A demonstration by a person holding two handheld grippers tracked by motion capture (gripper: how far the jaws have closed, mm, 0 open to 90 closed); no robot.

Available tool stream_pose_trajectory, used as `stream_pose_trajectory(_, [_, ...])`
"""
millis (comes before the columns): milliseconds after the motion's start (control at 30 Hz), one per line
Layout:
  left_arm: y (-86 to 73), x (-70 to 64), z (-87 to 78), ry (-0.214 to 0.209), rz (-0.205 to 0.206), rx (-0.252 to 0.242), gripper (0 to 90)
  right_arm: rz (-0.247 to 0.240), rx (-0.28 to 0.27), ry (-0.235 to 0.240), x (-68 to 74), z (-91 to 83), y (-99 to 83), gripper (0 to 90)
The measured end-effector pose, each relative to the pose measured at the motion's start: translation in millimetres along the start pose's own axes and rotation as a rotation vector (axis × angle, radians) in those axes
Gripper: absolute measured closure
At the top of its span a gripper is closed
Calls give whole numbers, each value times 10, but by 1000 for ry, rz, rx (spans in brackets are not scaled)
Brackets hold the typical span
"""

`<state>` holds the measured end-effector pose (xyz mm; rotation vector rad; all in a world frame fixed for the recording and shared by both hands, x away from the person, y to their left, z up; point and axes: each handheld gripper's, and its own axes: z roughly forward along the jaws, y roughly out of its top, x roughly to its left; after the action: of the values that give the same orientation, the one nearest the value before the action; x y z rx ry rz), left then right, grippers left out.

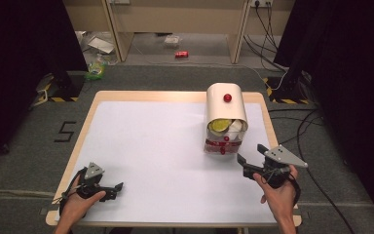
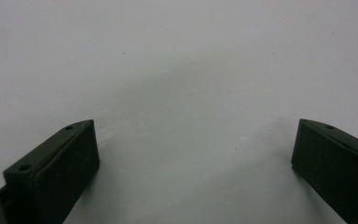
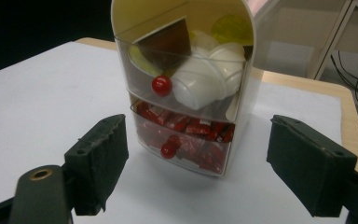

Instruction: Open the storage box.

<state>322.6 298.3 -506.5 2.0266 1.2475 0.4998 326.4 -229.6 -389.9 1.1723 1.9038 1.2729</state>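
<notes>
Small drawer cabinet (image 1: 226,119) upright at right rear of worktop (image 1: 151,146). Right claw (image 1: 251,157) spread wide, just before lower drawer (image 3: 186,140). Left claw (image 1: 113,189) wide, empty, well apart. Likely light, rigid, slippery plastic; tips easily. Best pinched at red knob (image 3: 168,150).

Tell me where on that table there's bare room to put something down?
Nearly everywhere: the white table top is bare from its left edge to the drawer box, and between the left tongs and right tongs. Only the far right, around that box, is crowded.
</notes>
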Motion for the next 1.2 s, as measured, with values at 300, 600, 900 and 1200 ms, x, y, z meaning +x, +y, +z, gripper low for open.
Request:
stream_pose_trajectory(300, [0, -1, 0, 0, 0, 0, 0, -17, -24, 24, 86, 50, 129, 210])
stream_pose_trajectory(600, [0, -1, 0, 1, 0, 0, 0, -24, -31, 31, 116, 86, 199, 212])
stream_pose_trajectory(900, [0, -1, 0, 0, 0, 0, 0, -41, -34, 47, 162, 143, 261, 216])
stream_pose_trajectory(1200, [0, 0, 0, 0, -1, 0, 0, -52, -42, 64, 212, 255, 354, 221])
